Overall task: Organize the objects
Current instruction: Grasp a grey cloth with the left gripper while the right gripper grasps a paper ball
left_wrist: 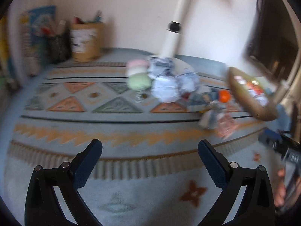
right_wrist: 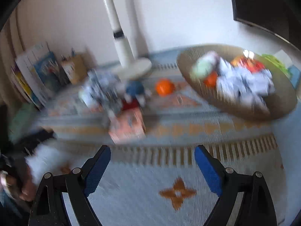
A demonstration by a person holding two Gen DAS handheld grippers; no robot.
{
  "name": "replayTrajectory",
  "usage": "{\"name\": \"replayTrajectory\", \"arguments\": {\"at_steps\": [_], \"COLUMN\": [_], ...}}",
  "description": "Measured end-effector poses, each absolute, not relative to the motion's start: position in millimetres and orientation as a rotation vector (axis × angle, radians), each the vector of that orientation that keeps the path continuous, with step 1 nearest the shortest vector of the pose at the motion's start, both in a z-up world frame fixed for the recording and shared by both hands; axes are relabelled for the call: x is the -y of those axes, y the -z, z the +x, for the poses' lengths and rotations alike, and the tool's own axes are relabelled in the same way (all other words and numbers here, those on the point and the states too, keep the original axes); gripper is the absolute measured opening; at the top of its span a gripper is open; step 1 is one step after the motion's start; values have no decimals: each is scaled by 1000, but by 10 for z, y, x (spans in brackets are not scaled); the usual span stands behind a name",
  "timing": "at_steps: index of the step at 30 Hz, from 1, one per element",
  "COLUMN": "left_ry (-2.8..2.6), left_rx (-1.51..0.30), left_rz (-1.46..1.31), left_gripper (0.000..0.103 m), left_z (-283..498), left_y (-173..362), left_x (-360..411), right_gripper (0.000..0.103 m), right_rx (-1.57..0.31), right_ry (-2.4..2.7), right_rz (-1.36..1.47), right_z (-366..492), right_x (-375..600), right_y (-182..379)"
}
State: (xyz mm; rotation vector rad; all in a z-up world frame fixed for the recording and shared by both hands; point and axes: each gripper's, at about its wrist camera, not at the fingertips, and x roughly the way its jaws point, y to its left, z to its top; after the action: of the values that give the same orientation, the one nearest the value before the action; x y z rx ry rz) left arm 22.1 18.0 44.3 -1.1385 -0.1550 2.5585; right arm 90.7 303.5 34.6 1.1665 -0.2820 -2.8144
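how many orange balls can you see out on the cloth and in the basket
2: one orange ball on the cloth beside the lamp base, one in the basket against crumpled paper. The pile may hide more.

The bowl (right_wrist: 197, 86) sits on the rug (right_wrist: 131, 184), holding crumpled paper (right_wrist: 242, 84). Left of the bowl lies a ball (right_wrist: 164, 87); further left, more paper (right_wrist: 99, 88).

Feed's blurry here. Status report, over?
Left gripper open, empty. Right gripper open, empty. Basket part filled; orange ball, crumpled papers loose on rug. Nothing blocking.
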Motion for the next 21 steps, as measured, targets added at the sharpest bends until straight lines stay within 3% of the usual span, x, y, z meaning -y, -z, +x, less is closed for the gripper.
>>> {"name": "replayTrajectory", "arguments": {"at_steps": [4, 6, 9, 11, 15, 17, 18, 19, 21], "left_ry": [-2461, -2447, -2452, -2417, -2412, -2399, -2382, -2381, -2391], "left_rx": [302, 289, 225, 223, 163, 184, 196, 207, 218], "left_rz": [-1127, -1126, -1185, -1239, -1225, -1231, -1243, -1242, -1221], "left_gripper": [101, 101, 87, 77, 74, 63, 48, 47, 46], "left_z": [-241, -428, -693, -801, -891, -932, -954, -953, -939], "left_y": [-606, -581, -349, -223, -213, -180, -157, -150, -170], "left_x": [-236, -349, -526, -597, -681, -684, -677, -667, -626], "right_gripper": [90, 90, 77, 75, 75, 75, 68, 56, 42], "right_rx": [289, 244, 202, 203, 205, 219, 216, 202, 160], "right_ry": [2732, 2673, 2607, 2525, 2385, 2366, 2367, 2372, 2396], "right_rz": [1119, 1168, 1212, 1253, 1426, 1397, 1381, 1370, 1392], "right_z": [436, 67, -366, -653, -1097, -1155, -1168, -1175, -1187], "right_x": [-2963, -2783, -2554, -2424, -2218, -2175, -2148, -2118, -2077], "right_y": [-837, -908, -824, -679, -325, -266, -245, -226, -178]}}
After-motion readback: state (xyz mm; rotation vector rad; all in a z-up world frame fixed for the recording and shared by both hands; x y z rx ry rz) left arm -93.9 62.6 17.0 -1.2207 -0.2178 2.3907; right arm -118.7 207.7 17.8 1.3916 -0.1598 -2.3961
